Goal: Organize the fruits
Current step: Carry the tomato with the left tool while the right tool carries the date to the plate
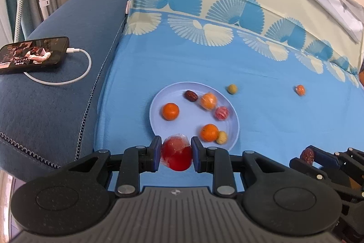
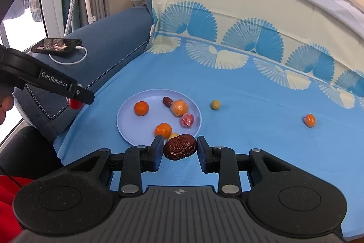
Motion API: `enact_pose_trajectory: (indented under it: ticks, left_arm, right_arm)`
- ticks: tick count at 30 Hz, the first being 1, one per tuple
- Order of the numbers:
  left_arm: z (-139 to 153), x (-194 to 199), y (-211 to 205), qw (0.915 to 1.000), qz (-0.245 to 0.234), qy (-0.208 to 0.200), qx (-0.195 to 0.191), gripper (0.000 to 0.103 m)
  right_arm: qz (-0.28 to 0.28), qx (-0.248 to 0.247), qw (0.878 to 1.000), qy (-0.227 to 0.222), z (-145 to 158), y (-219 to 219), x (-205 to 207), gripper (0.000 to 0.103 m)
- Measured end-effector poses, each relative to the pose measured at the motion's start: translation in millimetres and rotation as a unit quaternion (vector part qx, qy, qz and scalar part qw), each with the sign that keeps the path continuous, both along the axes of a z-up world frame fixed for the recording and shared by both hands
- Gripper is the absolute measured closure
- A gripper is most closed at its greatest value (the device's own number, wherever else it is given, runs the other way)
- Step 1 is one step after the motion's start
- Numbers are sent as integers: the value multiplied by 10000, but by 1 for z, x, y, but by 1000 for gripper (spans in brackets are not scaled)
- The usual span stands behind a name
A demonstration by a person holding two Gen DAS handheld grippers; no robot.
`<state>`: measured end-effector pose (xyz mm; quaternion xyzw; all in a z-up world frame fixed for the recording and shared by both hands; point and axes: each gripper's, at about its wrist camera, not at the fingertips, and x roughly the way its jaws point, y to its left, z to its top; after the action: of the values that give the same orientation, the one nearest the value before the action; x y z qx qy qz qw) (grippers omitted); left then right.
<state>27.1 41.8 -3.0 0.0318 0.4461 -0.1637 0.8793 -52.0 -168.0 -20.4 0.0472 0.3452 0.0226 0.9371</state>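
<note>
Nearest the left wrist camera, the left gripper [image 1: 176, 155] is clenched on a red fruit [image 1: 177, 155] wrapped in clear film, one pad on each side at its widest part, just short of the plate's near rim. Nearest the right wrist camera, the right gripper [image 2: 180, 148] grasps a wrinkled dried date [image 2: 180, 147], taken along its length; the left pad touches it, while a sliver of gap seems to show at the right pad.

Beyond both lies a pale blue plate [image 1: 157, 106] on a blue cloth [image 1: 261, 111], holding two bare oranges [image 1: 170, 111], a wrapped orange [image 1: 208, 101], a wrapped pink fruit [image 1: 222, 113], a second date [image 1: 190, 95] and a small yellowish fruit [image 1: 221, 137]. Farther out, loose on the cloth, sit a yellow-green fruit [image 1: 232, 89] and a small wrapped orange [image 1: 300, 90], well apart from each other. A phone [image 1: 34, 55] on its cable rests on the sofa arm at far left.

Handling, as judged: the red fruit is probably light, its film slick and crinkly, so a grip across the middle suits it. The date is light, leathery and slightly yielding; its ridges should aid friction. Both look ready to be set on the plate.
</note>
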Motion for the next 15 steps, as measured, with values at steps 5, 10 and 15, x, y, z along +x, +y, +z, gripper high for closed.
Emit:
enact_pose_trajectory:
  ticks: [5, 10, 15]
  left_arm:
    - [-8, 19, -1, 10000, 37, 34, 45, 73]
    - [-24, 42, -8, 9998, 40, 158, 135, 73]
    - [-39, 64, -19, 9996, 20, 189, 212, 73]
  right_arm:
    - [128, 15, 9999, 51, -11, 10, 24, 70]
    - [248, 100, 9995, 168, -24, 16, 53, 70]
    - [324, 148, 9989, 293, -35, 17, 81, 70]
